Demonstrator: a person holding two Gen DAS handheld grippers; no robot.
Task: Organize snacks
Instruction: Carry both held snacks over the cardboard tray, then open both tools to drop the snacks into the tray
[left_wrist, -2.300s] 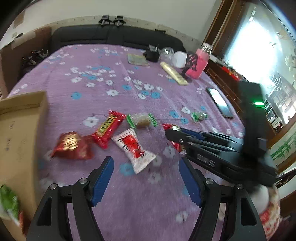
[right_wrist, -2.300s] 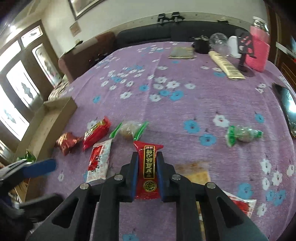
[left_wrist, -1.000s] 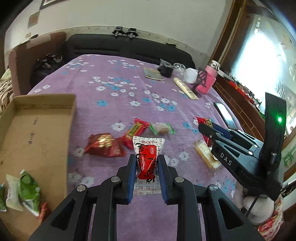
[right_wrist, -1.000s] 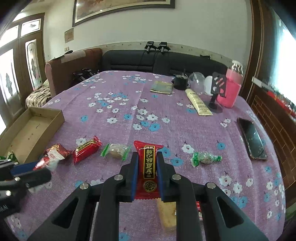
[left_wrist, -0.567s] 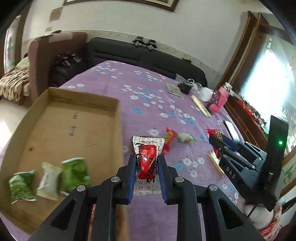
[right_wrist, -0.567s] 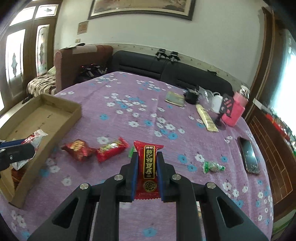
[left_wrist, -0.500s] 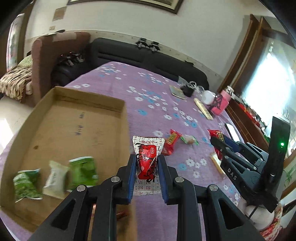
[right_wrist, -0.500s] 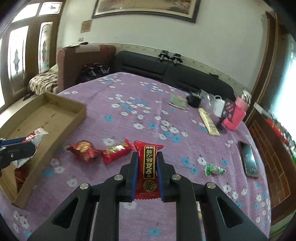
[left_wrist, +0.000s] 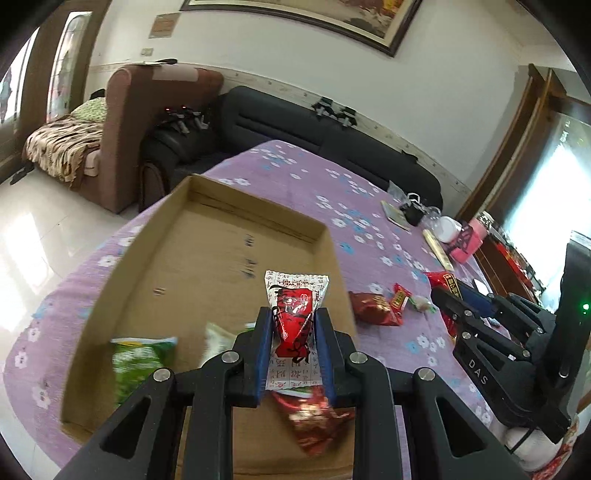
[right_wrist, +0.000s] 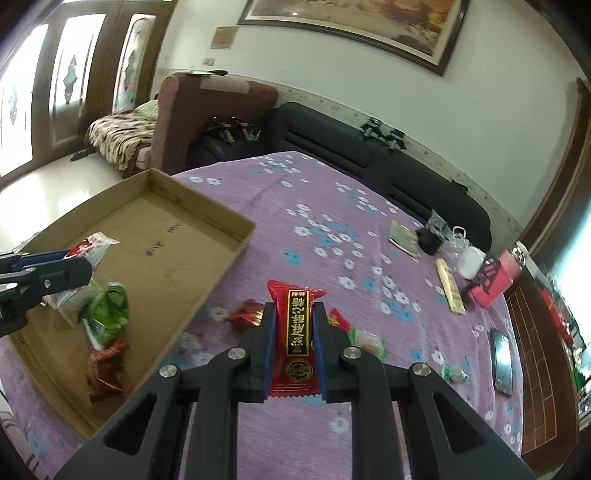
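Observation:
My left gripper (left_wrist: 293, 321) is shut on a white-and-red snack packet (left_wrist: 295, 306) and hangs over the near right part of the cardboard tray (left_wrist: 207, 251). Green packets (left_wrist: 138, 356) and a red one (left_wrist: 314, 417) lie in the tray below it. My right gripper (right_wrist: 294, 325) is shut on a red packet with a black-and-gold label (right_wrist: 297, 328), above the purple cloth just right of the tray (right_wrist: 221, 258). In the right wrist view the left gripper (right_wrist: 66, 271) shows at the left edge with its packet over the tray.
Loose snacks stay on the flowered cloth: a dark red packet (left_wrist: 373, 308), a small red bar (left_wrist: 400, 295), and a green-ended sweet (right_wrist: 369, 345). A phone (right_wrist: 502, 362), a pink bottle (right_wrist: 496, 284) and a long box (right_wrist: 450, 291) lie toward the far right. Sofas stand beyond the table.
Both grippers have swung left, each keeping its packet. The left one has gone from above the cloth to above the tray; the right one has come close to the tray's right wall.

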